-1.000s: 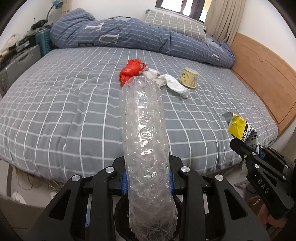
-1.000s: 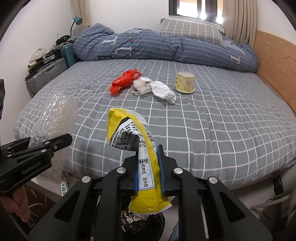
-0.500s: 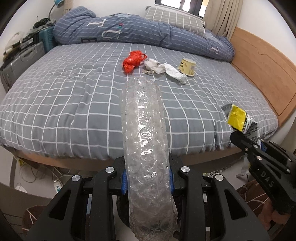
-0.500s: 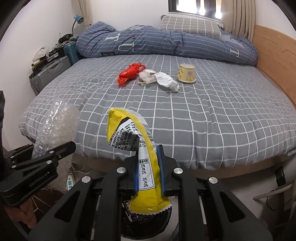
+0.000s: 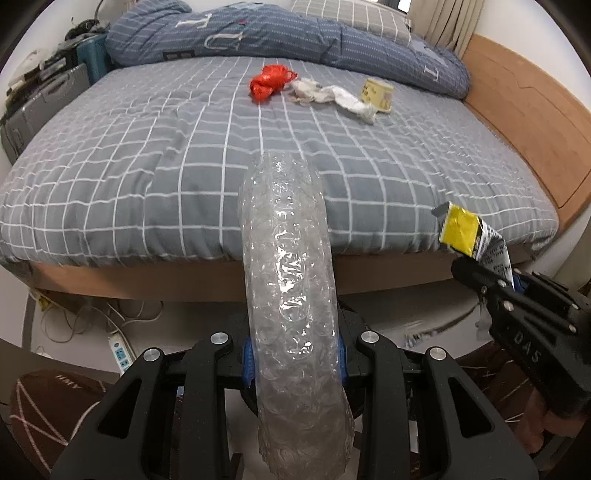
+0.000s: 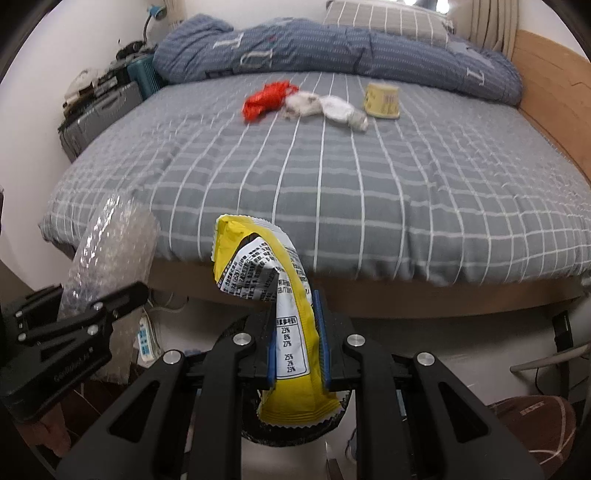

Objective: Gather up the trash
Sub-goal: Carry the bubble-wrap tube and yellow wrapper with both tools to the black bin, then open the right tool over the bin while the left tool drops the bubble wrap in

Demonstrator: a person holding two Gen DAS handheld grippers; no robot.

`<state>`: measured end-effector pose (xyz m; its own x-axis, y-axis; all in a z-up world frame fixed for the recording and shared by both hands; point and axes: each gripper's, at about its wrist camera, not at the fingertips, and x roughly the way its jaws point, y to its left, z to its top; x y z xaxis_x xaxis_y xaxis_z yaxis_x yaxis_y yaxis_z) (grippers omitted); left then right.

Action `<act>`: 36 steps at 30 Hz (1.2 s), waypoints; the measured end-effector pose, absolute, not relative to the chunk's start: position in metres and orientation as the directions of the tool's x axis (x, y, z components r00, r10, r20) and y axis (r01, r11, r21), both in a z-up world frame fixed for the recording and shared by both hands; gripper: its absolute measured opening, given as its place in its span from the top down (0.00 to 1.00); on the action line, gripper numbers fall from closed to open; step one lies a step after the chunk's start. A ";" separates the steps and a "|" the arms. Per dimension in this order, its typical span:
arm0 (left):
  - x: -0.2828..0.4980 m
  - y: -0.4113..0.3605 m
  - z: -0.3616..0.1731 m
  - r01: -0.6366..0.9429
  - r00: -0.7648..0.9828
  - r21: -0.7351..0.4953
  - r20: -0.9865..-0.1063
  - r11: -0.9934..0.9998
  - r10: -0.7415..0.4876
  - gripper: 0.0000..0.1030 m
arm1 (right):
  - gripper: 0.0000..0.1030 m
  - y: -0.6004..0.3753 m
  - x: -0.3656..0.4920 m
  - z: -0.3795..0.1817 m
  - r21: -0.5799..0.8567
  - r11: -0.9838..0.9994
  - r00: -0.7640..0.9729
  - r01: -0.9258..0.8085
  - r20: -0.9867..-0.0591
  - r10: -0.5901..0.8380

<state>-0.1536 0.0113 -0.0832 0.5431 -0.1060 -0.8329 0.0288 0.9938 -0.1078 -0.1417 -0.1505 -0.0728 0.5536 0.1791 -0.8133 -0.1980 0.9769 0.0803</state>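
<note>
My left gripper (image 5: 295, 360) is shut on a long roll of clear bubble wrap (image 5: 290, 280) that sticks up between its jaws. My right gripper (image 6: 298, 341) is shut on a crumpled yellow snack wrapper (image 6: 275, 291) with black print. Each gripper also shows in the other's view: the right one (image 5: 517, 295) with the yellow wrapper (image 5: 461, 230), the left one (image 6: 122, 295) with the bubble wrap (image 6: 107, 254). Both hang off the foot of the bed, over a dark round bin (image 6: 291, 430) mostly hidden beneath the jaws. On the bed lie a red plastic bag (image 5: 269, 81), crumpled white paper (image 5: 332, 96) and a yellow paper cup (image 5: 380, 96).
The grey checked bed (image 5: 147, 166) has a rolled blue duvet (image 5: 295, 33) at its far end and a wooden side board (image 5: 524, 114) on the right. Suitcases (image 6: 99, 110) stand left of it. A power strip with cables (image 5: 120, 350) and a dark patterned rug (image 5: 44, 406) lie on the floor.
Both grippers have drawn back from the bed and sunk lower, each keeping its grip. The bed's wooden frame and the floor below it have come into view.
</note>
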 end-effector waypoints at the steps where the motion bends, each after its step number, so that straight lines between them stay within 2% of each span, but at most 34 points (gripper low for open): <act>1: -0.153 0.013 -0.089 0.024 0.537 -0.114 -0.836 0.993 -0.109 0.71 | 0.85 -0.150 -0.141 -0.078 0.078 0.977 0.548 -0.198 -0.818 0.176; 10: -0.138 0.013 -0.152 0.045 0.447 -0.112 -0.887 0.993 -0.120 0.71 | 0.85 -0.147 -0.132 -0.133 0.086 0.977 0.462 -0.194 -0.871 0.168; 19: -0.119 0.019 -0.185 0.036 0.404 -0.086 -0.910 0.996 -0.093 0.71 | 0.85 -0.135 -0.116 -0.181 0.106 0.973 0.380 -0.207 -0.907 0.179; 30: -0.122 0.047 -0.204 -0.039 0.360 -0.078 -0.931 0.996 -0.059 0.71 | 0.85 -0.115 -0.107 -0.212 0.108 0.961 0.312 -0.253 -0.931 0.187; 36: -0.131 0.061 -0.205 -0.067 0.359 -0.077 -0.932 0.995 -0.048 0.71 | 0.80 -0.103 -0.106 -0.213 0.103 0.955 0.307 -0.277 -0.933 0.190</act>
<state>-0.1313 0.0610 -0.2050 0.3593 -0.0479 -0.9320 -0.0674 0.9947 -0.0771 -0.1064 -0.1030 -0.2131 0.3070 0.1901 -0.9325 -0.2772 0.9552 0.1034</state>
